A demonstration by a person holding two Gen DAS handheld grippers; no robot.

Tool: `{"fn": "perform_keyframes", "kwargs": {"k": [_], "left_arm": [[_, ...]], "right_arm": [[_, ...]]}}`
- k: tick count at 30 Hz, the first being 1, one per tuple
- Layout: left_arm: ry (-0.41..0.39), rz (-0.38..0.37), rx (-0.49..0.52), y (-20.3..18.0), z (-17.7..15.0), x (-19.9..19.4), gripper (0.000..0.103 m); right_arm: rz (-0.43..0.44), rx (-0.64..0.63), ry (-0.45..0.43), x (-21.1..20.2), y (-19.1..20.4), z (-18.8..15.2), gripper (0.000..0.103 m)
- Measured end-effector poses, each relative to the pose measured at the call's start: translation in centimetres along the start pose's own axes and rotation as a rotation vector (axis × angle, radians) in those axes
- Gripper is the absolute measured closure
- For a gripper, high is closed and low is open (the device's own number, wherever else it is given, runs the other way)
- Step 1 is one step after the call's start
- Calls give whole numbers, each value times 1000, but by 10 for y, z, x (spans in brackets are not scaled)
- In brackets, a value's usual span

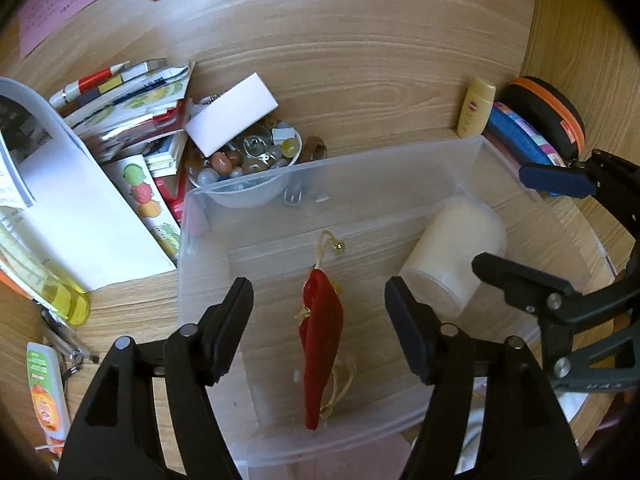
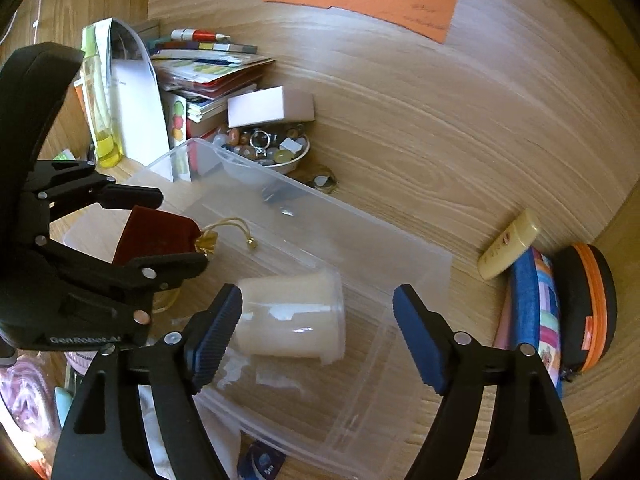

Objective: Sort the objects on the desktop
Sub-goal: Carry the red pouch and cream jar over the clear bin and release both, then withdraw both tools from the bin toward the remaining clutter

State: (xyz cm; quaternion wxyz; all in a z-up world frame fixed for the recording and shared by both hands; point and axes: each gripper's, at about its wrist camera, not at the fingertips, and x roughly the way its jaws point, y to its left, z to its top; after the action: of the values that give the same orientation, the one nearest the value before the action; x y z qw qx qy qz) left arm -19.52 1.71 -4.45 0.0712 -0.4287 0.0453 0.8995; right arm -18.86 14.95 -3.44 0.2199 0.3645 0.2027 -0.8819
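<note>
A clear plastic bin stands on the wooden desk. In it lies a red pouch with a gold cord and a small bell. My left gripper is open, one finger on each side of the pouch, and the pads do not press on it. A white cylindrical jar lies on its side in the bin to the right of the pouch. My right gripper is open above the jar, and its jaws stand wider than the jar.
Behind the bin is a bowl of stones with a white box on it, beside a pile of booklets. At the right are a cream bottle, a blue pencil case and a black-and-orange case.
</note>
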Motion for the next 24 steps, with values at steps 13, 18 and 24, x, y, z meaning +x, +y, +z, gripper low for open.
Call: {"fn": "perform_keyframes", "kwargs": {"k": [13,18,24], "left_arm": [[-65,66,-24,5,-6,-33,19],[-109,103,-38,9,-13,-54,13],[-169,162,-57,11,-25,-79,9]], "right_arm": [[-14,-1,-27,-23,0,-10,27],[-20,0,-48,-36,3,-15,27],[-15,16,-74,-52,7,-25,27]]}}
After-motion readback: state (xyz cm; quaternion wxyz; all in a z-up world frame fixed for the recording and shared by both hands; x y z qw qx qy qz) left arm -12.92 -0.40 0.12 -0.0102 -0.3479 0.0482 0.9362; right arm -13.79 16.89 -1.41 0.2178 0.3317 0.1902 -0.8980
